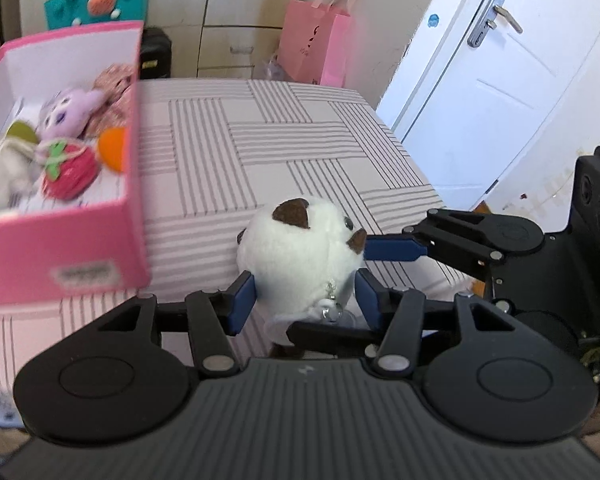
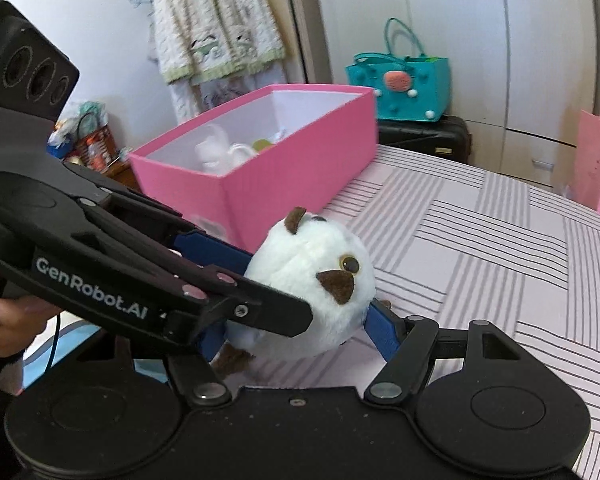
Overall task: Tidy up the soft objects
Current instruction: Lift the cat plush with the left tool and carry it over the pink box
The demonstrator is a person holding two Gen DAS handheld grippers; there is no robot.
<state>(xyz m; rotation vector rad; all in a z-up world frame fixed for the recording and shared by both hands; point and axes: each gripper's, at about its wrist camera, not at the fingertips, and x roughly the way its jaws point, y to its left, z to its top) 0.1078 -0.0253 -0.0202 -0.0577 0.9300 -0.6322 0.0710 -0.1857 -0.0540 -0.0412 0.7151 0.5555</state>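
A: Fld note. Round white plush owl w/ brown ears & beak (image 1: pixel 300 252) is up off the striped pink-and-grey bedspread (image 1: pixel 260 148), held betw. both tools. Left gripper (image 1: pixel 305 300) has its blue pads pressed into the owl's lower body, one each side – pinching it.

B: And the right gripper (image 2: pixel 296 328)?

A: Jaws spread wider, around the owl's broader girth. From the right wrist cam its right blue finger (image 2: pixel 382 334) sits against the owl's flank; the left one is mostly hidden behind the other tool, so I read it as clamped on the plush but can't fully confirm that side.

B: Why two tools on one toy?

A: Prob. bc it's fat & squashy – one narrow pinch low down might let it roll out. Second grip steadies it.

B: Where relative to the open pink cardboard box (image 1: pixel 64 248)?

A: Near its front corner, outside it, below rim level in the right cam. Box already holds a purple plush (image 1: pixel 70 110), red strawberry plush (image 1: pixel 70 172), an orange one (image 1: pixel 114 148). Judgement: carry stage, drop-in not yet done.
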